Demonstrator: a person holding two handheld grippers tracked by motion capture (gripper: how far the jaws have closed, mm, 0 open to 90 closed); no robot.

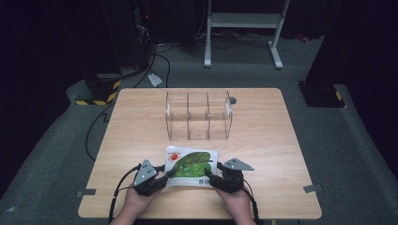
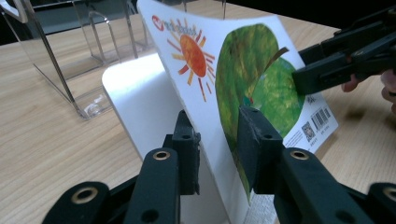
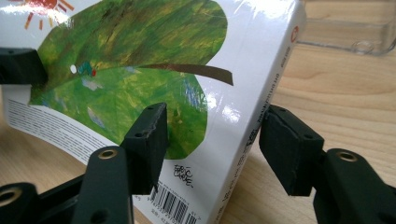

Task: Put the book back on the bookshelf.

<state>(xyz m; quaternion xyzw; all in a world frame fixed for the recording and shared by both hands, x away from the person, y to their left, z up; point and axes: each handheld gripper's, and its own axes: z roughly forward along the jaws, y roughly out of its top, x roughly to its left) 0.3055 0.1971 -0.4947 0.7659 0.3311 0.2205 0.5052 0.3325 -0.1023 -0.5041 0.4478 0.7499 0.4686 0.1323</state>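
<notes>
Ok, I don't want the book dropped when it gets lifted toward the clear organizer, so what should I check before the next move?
1. Left gripper clamped on the book's cover: ok, pads press both faces.
2. Right gripper clamped on the spine side: not ok, the spine sits between the jaws but one pad stands apart from it.
3. Book whole in grip: not ok, the cover is lifted off the pages.
4. Organizer upright, its slots free: ok.
5. Table path between book and organizer: ok.

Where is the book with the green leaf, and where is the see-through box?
Book (image 1: 190, 165), high view, on the green leaf of its cover.
See-through box (image 1: 199, 136), high view, on its front wall.
Book's spine (image 3: 261, 112), right gripper view, on the white edge.
</notes>
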